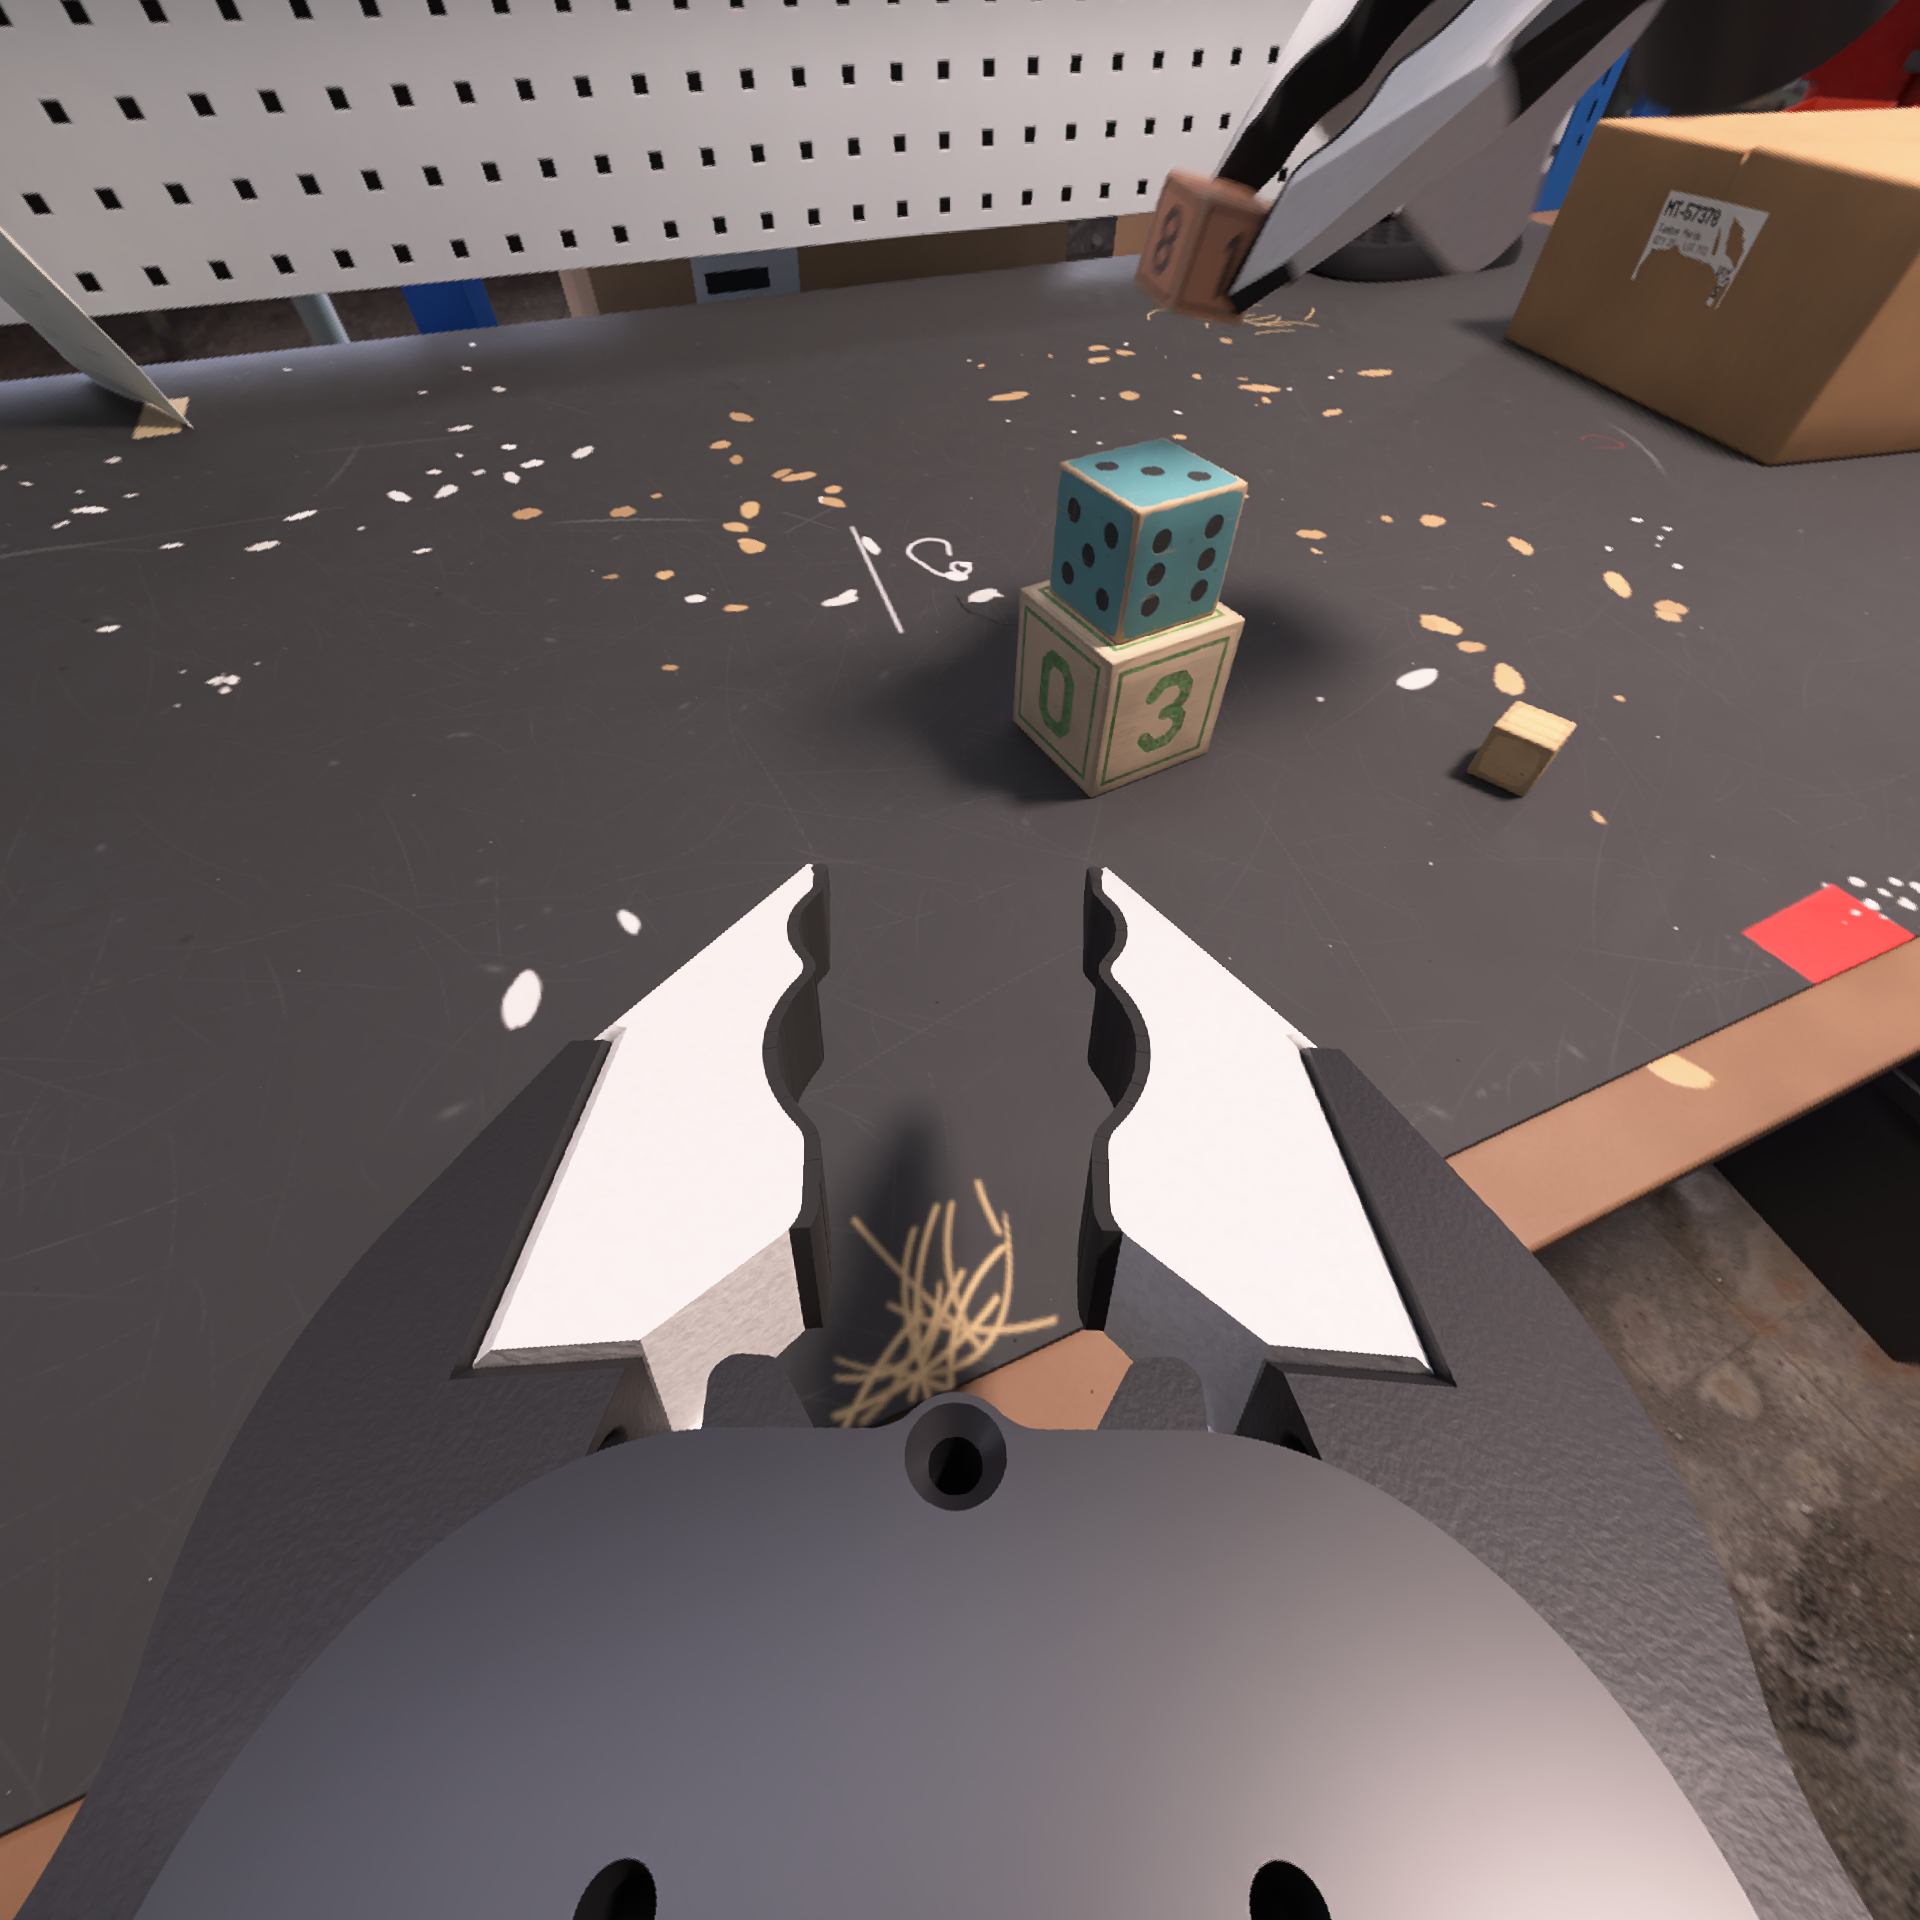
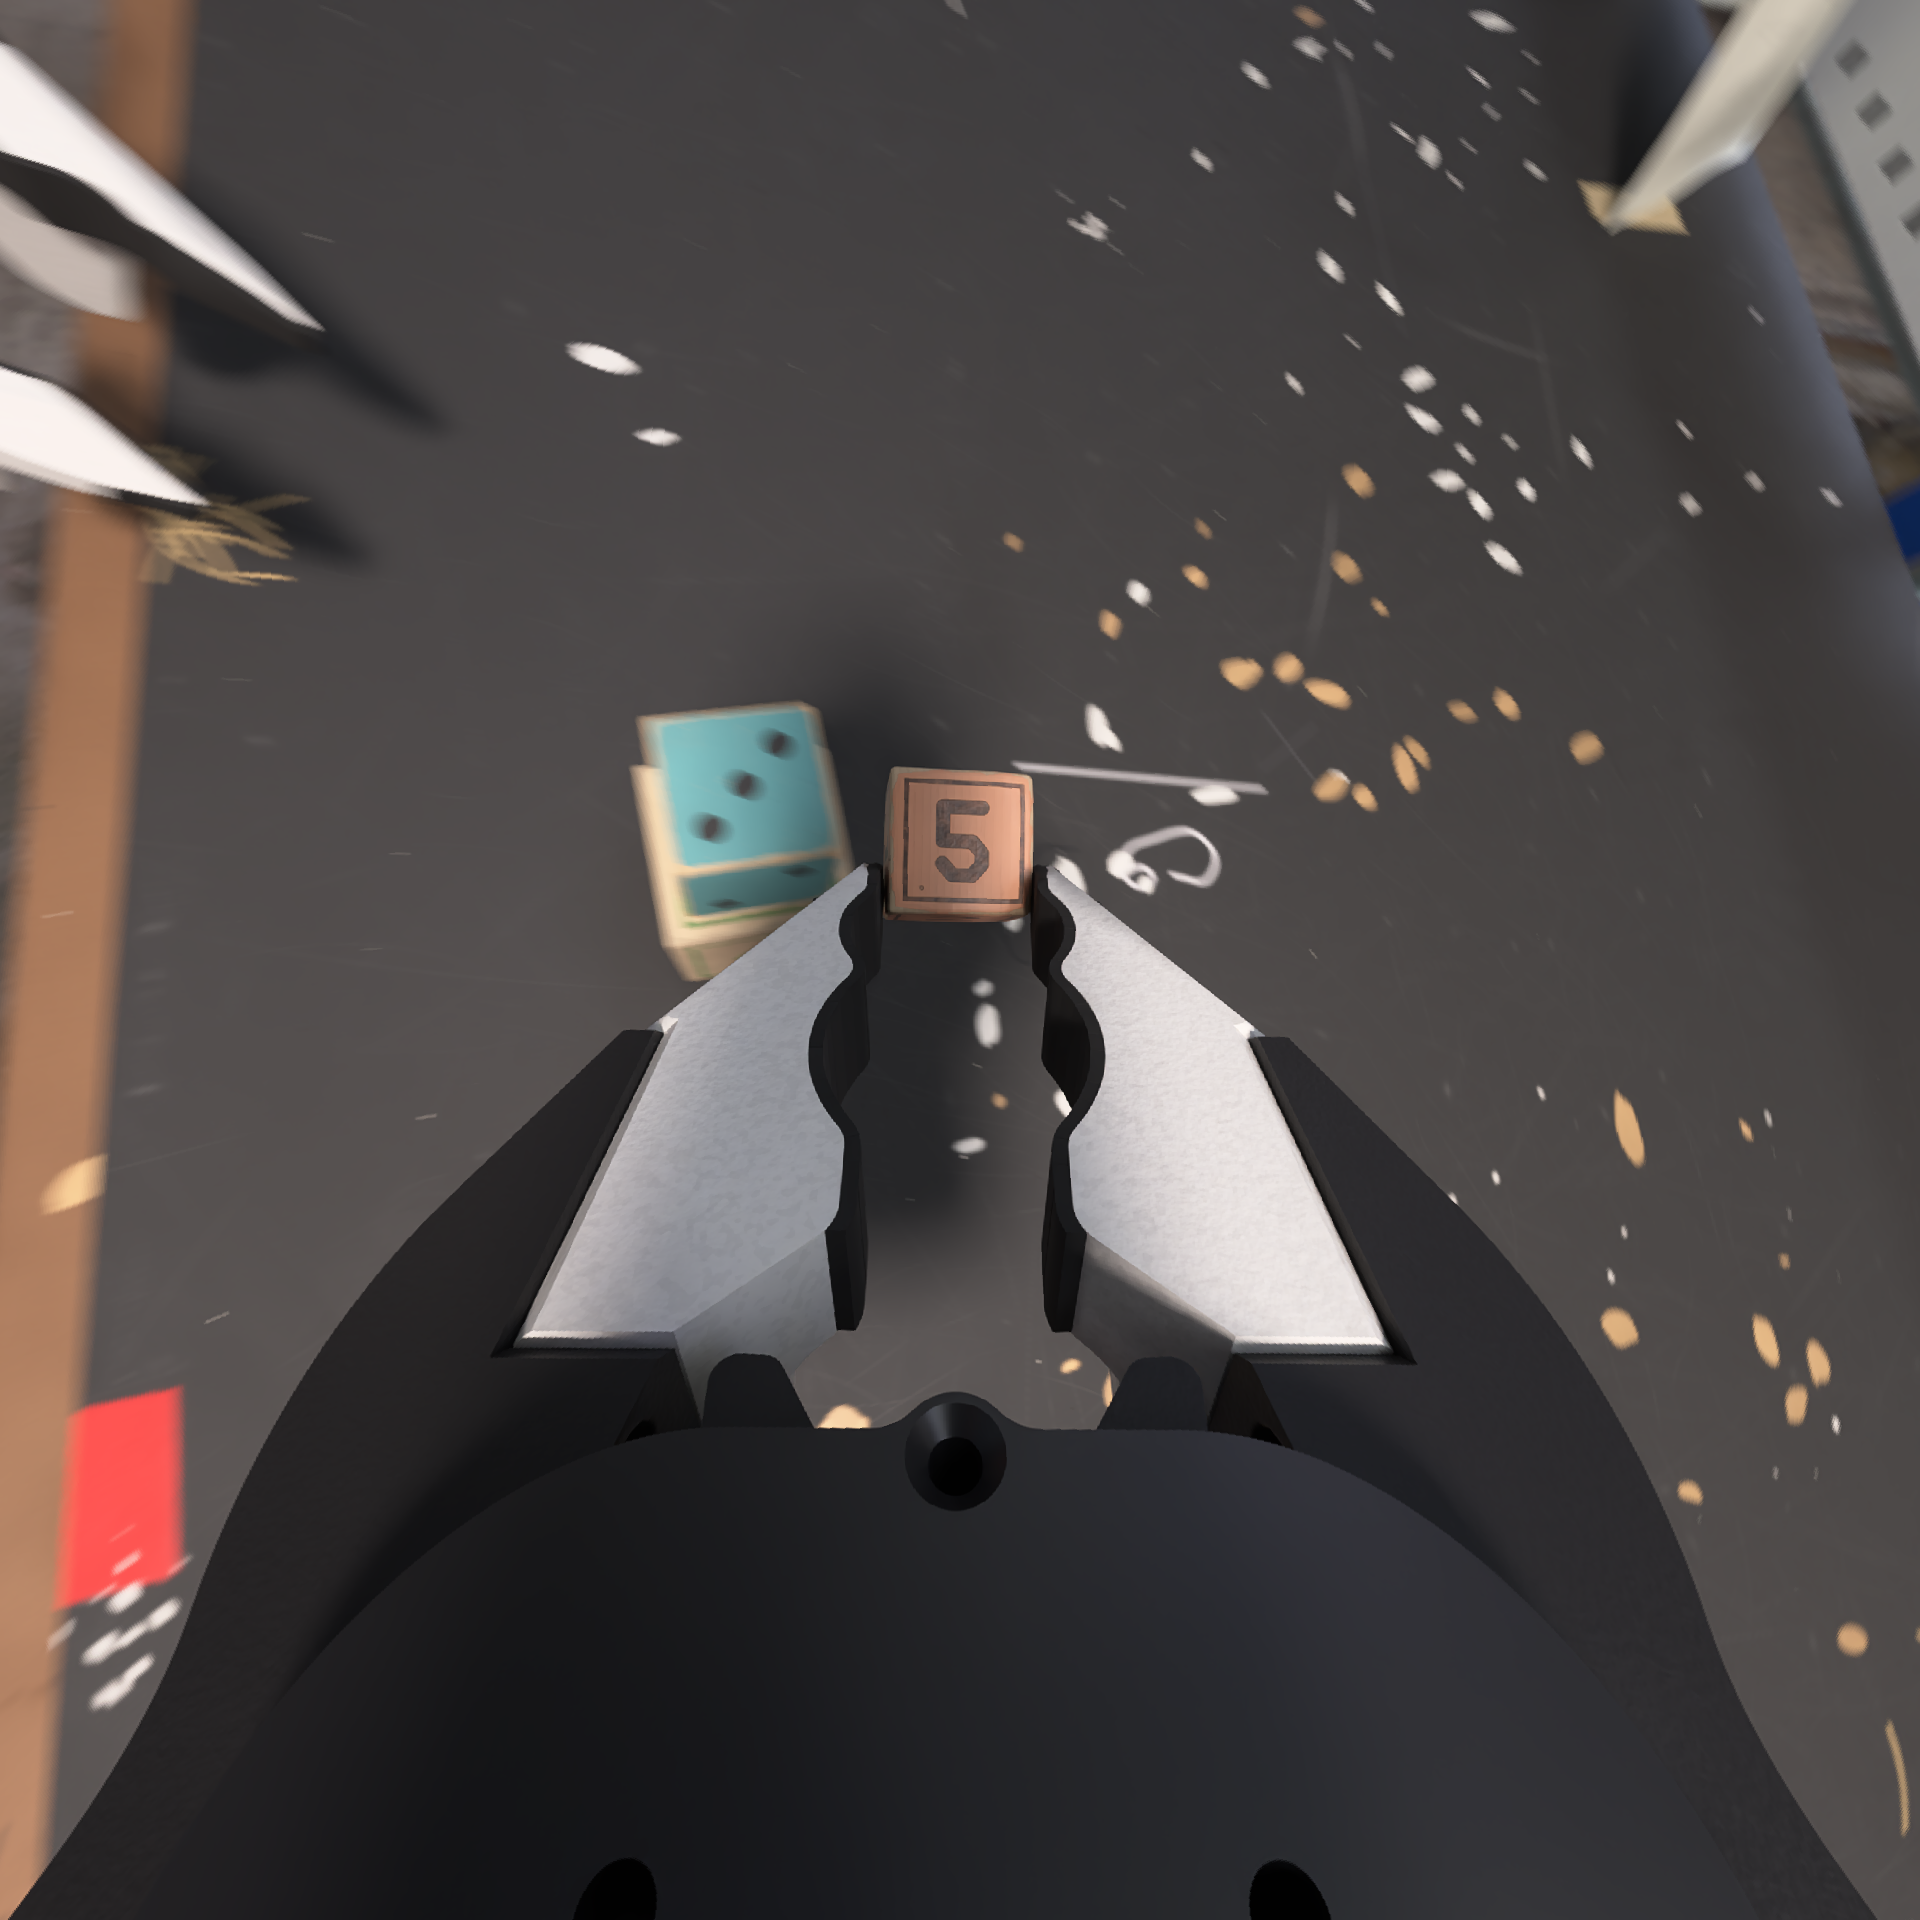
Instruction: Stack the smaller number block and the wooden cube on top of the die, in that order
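Right gripper (image 2: 956,883) pinches the small brown number block (image 2: 958,844) at its fingertips, high above the table (image 2: 520,1039), just right of the teal die (image 2: 743,790). It should centre over the die, descend squarely and release gently, since the die already sits atop a larger green-numbered block (image 1: 1122,696). Left gripper (image 1: 956,883) hangs spread and empty. Far right in its view lies the pale wooden cube (image 1: 1522,746).
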Robot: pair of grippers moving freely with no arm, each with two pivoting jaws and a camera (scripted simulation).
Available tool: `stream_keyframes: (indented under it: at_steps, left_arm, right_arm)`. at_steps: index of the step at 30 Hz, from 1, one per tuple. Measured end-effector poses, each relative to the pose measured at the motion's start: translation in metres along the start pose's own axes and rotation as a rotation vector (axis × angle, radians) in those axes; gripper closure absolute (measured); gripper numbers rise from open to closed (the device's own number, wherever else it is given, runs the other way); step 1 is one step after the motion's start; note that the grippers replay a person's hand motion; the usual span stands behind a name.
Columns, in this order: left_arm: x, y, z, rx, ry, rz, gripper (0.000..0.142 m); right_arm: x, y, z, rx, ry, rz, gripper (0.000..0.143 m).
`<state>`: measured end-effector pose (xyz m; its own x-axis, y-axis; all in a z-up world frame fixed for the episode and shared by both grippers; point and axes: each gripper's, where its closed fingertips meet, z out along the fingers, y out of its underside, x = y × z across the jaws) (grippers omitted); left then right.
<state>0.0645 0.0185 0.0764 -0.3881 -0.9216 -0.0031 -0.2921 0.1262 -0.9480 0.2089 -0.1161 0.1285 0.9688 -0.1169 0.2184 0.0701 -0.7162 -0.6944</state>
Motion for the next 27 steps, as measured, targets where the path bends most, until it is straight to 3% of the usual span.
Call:
stream_keyframes:
  at_steps: [5,11,20,23,27]
  left_arm:
    - [0.0,-0.001,0.003,0.001,0.002,-0.001,0.095]
    - [0.008,0.0,0.005,-0.001,0.015,0.041,0.095]
    - [0.011,0.005,0.004,-0.021,0.036,0.042,0.094]
    - [0.01,0.006,0.003,-0.025,0.04,0.038,0.094]
    - [0.009,0.004,0.0,-0.019,0.036,0.031,0.094]
  right_arm:
    - [-0.042,-0.017,0.0,-0.127,-0.108,-0.149,0.115]
    - [-0.043,-0.01,0.023,-0.177,-0.171,-0.136,0.115]
    - [-0.043,-0.008,0.028,-0.179,-0.218,-0.174,0.107]
    - [-0.039,-0.019,0.01,-0.142,-0.174,-0.166,0.104]
    - [-0.044,-0.038,-0.039,-0.02,0.025,-0.163,0.1]
